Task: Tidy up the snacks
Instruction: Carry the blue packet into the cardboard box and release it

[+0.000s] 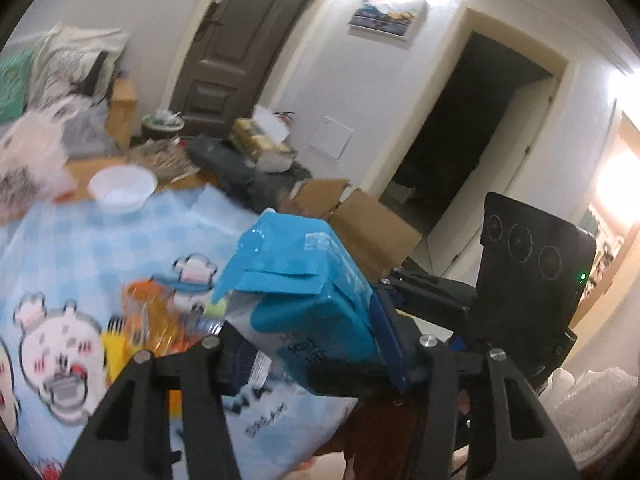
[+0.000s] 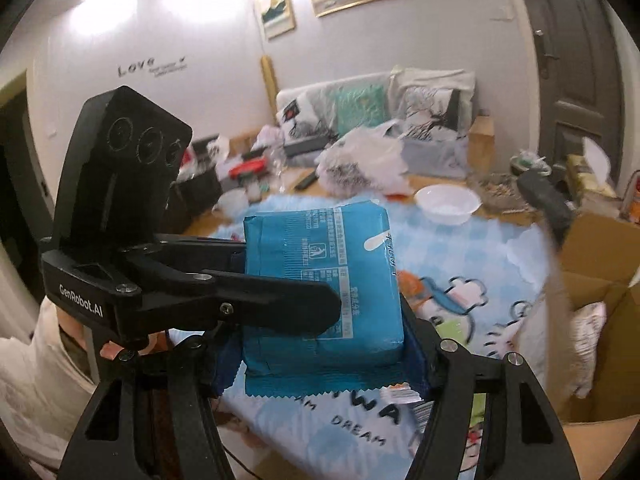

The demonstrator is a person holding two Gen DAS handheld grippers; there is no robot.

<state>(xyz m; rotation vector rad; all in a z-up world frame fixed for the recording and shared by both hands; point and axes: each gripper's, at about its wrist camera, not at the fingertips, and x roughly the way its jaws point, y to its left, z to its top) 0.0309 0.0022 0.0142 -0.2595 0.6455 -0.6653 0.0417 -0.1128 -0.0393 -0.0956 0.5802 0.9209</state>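
Both tools have hold of one blue snack packet point(image 2: 320, 280), lifted above the cartoon-print cloth on the table point(image 2: 460, 248). In the right wrist view the right tool point(image 2: 320, 364) clamps its lower end, its pads mostly hidden behind the wrapper, and the left tool point(image 2: 280, 276) pinches it from the left of the frame. The packet's print is too blurred to read. An orange packet point(image 1: 160, 320) at lower left is smeared, half hidden.
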